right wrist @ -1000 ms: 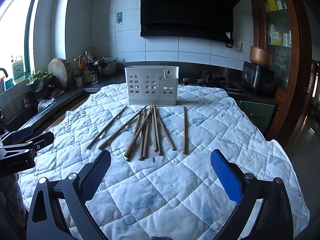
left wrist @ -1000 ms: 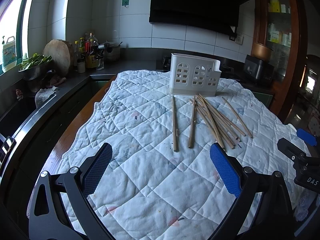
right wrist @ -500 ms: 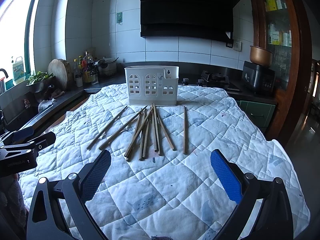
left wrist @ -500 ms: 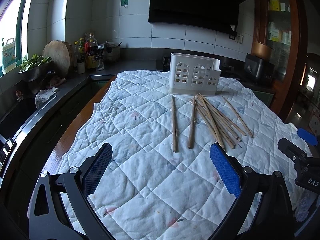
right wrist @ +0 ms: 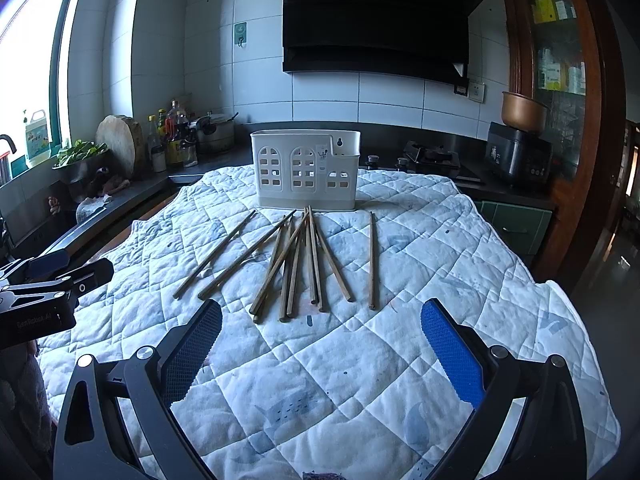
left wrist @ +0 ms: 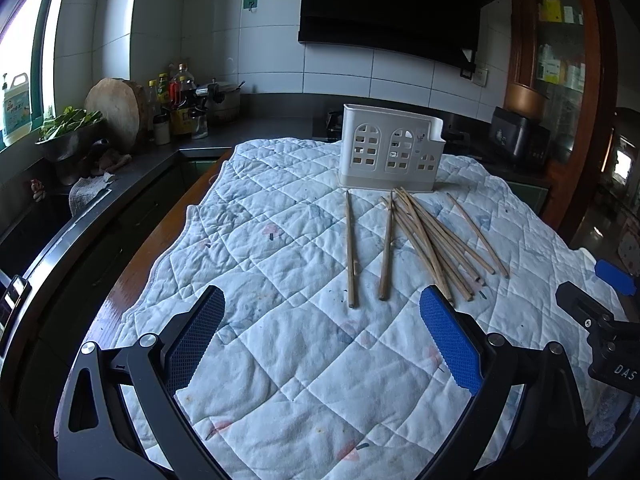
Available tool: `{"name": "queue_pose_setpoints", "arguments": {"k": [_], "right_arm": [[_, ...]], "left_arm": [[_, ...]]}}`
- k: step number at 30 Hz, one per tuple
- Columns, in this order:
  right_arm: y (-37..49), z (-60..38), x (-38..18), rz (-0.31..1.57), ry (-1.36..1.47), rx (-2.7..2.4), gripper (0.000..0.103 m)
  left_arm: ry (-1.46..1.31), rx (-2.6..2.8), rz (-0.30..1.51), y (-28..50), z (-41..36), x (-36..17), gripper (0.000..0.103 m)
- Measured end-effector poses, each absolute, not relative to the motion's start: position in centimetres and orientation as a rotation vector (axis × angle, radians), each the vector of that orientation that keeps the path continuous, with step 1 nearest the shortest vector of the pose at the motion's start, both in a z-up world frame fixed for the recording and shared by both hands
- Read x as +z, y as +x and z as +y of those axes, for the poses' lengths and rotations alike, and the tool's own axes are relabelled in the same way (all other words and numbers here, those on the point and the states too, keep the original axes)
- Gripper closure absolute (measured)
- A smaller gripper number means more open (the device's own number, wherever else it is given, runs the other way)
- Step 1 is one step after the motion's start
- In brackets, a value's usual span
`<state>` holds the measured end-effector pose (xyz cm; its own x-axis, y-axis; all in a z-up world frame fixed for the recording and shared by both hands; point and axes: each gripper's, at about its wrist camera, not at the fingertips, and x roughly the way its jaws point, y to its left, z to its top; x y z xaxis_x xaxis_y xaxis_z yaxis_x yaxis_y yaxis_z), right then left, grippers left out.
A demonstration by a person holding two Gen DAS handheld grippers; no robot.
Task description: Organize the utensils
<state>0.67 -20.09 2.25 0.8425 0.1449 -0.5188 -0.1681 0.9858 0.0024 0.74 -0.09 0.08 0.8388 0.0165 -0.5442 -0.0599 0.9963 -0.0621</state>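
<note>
Several wooden chopsticks [left wrist: 424, 236] [right wrist: 300, 260] lie loose on a white quilted cloth [left wrist: 280, 264] [right wrist: 400, 320], fanned out in front of a white plastic utensil holder [left wrist: 390, 148] [right wrist: 306, 168] that stands upright at the far side. My left gripper [left wrist: 320, 336] hovers open near the cloth's near left part, short of the chopstick ends. My right gripper [right wrist: 320, 344] is open too, just short of the chopsticks' near tips. Nothing sits between either pair of fingers. Each gripper shows at the edge of the other's view.
A dark counter [left wrist: 132, 168] runs along the left with a round wooden board [left wrist: 114, 108], bottles [left wrist: 176, 100], a pot and a bowl of greens [left wrist: 70, 128]. A stove [right wrist: 432, 160] and a black cooker [right wrist: 516, 156] stand behind the holder. A wooden cabinet [right wrist: 560, 80] rises at right.
Both grippers have drifted very slightly; the chopsticks and holder have not moved.
</note>
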Motion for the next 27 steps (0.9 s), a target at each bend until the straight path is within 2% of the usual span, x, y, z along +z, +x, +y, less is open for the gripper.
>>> {"name": "queue_pose_setpoints", "arguments": {"k": [27], "right_arm": [[2.5, -20.4, 1.5, 0.566, -0.058, 0.145, 0.007]], "left_arm": [[-0.052, 0.042, 0.565, 2.8, -0.2, 0.6, 0.007]]}}
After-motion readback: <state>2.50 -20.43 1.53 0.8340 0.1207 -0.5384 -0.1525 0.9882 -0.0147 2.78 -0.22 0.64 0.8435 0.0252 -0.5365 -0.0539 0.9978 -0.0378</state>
